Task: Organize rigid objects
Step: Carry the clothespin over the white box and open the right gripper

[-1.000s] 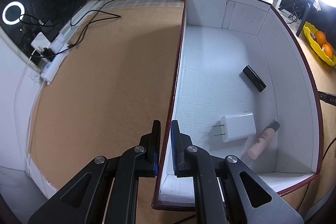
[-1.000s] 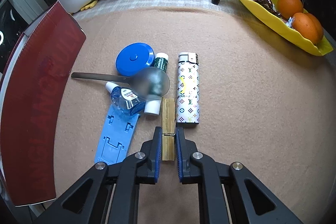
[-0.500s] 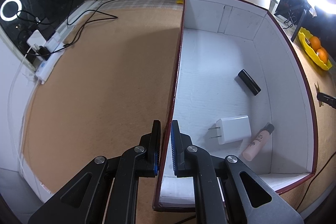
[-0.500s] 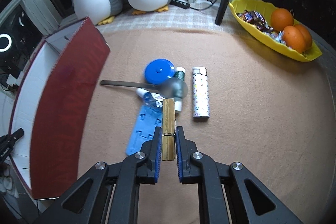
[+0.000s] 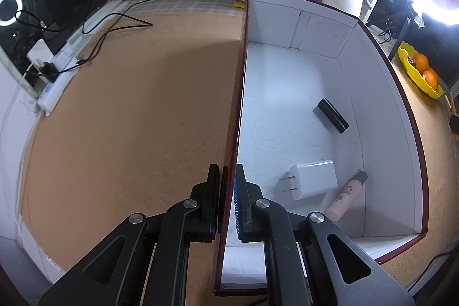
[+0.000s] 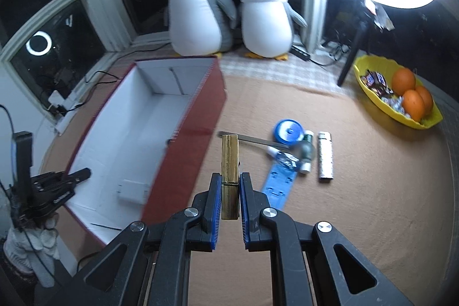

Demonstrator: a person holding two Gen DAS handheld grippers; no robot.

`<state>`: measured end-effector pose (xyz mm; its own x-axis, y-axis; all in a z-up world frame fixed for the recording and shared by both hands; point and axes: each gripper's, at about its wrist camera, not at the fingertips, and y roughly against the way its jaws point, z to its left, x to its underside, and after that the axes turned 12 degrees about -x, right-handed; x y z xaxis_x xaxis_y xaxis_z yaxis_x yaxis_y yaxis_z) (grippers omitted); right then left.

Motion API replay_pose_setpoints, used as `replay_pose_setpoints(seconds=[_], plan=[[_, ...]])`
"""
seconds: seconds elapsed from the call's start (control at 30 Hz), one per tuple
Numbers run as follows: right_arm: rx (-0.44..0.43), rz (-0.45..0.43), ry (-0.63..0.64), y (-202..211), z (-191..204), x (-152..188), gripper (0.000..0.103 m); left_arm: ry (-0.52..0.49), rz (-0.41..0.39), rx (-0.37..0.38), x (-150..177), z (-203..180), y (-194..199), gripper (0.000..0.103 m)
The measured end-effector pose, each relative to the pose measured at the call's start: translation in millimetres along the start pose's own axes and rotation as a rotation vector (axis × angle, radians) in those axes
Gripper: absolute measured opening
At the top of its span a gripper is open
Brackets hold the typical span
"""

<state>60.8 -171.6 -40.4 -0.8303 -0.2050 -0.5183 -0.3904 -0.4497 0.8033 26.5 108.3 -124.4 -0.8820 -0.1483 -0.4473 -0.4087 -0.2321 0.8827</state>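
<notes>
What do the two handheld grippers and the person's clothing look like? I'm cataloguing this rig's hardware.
Both the left gripper and right gripper have matte black angular linkage arms with triangular cut-outs and round silver pivot screws. Their flat black fingers carry ribbed blue pads on the inner faces. In the right wrist view, the left gripper's body bears small white lettering, too blurred to read, above a white knitted sleeve.

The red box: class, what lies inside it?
Inside the red box lie a white charger plug, a black cylinder and a pink bottle. The left gripper covers the near corner.
</notes>
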Motion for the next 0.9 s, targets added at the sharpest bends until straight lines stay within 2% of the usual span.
replay_pose_setpoints(seconds=[0.43, 0.9], plan=[[-0.072, 0.038, 0.096, -26, 75, 7, 0.011, 0.003, 0.003, 0.057, 0, 4, -6, 0.008], [-0.107, 0.075, 0.119, -66, 108, 2, 0.011, -0.007, 0.0, 0.069, -1, 4, -9, 0.008]])
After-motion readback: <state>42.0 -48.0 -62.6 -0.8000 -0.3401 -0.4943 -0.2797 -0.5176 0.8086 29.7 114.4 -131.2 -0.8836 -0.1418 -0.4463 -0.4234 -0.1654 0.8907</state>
